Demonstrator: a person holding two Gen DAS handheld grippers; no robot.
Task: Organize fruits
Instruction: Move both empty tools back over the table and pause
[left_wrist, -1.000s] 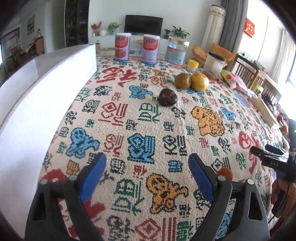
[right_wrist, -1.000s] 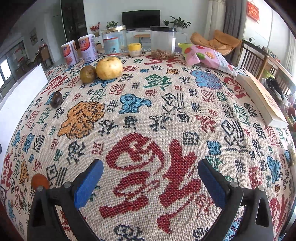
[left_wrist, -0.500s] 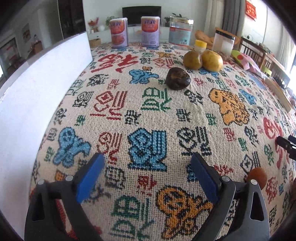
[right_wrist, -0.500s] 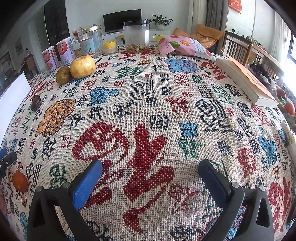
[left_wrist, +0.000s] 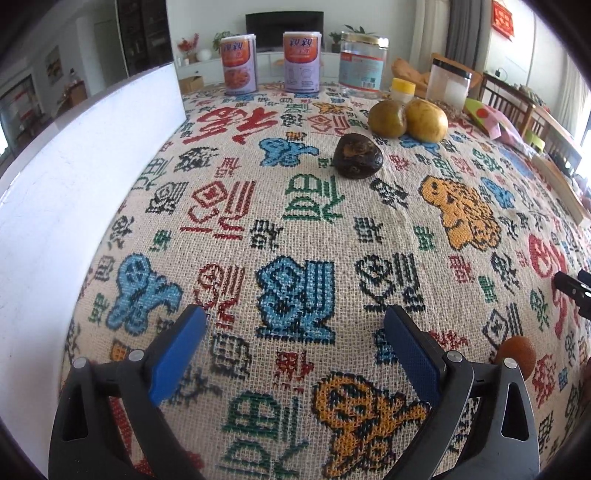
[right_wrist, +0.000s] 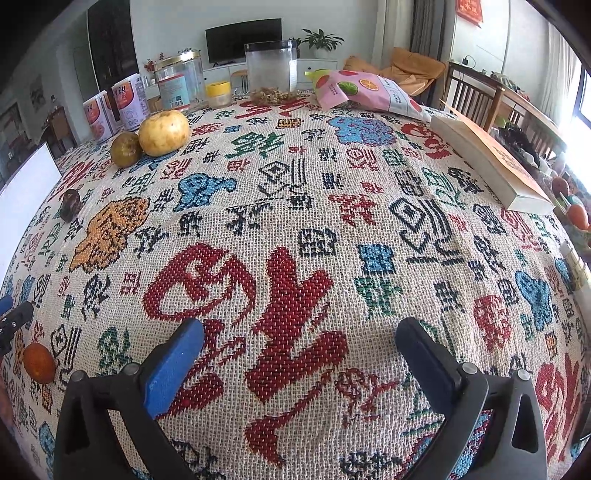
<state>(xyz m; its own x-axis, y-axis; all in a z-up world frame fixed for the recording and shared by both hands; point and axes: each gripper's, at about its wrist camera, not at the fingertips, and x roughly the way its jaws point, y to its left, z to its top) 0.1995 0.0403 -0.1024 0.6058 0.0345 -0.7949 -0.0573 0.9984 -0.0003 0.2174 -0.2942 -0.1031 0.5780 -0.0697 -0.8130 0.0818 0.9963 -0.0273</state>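
A dark brown wrinkled fruit lies on the patterned tablecloth, with a green-brown round fruit and a yellow pear touching each other just behind it. A small orange fruit lies beside my left gripper's right finger. My left gripper is open and empty, low over the cloth, well short of the dark fruit. My right gripper is open and empty over the cloth. In the right wrist view the pear, the green-brown fruit, the dark fruit and the orange fruit lie to the left.
A white box wall runs along the left side. Two cans, a glass jar, a small yellow-lidded jar and a clear container stand at the back. A snack bag and a book lie at the right.
My left gripper has moved forward toward the dark fruit, which looks larger and nearer. My right gripper has turned a little to the right, so the fruits slid left in its view.
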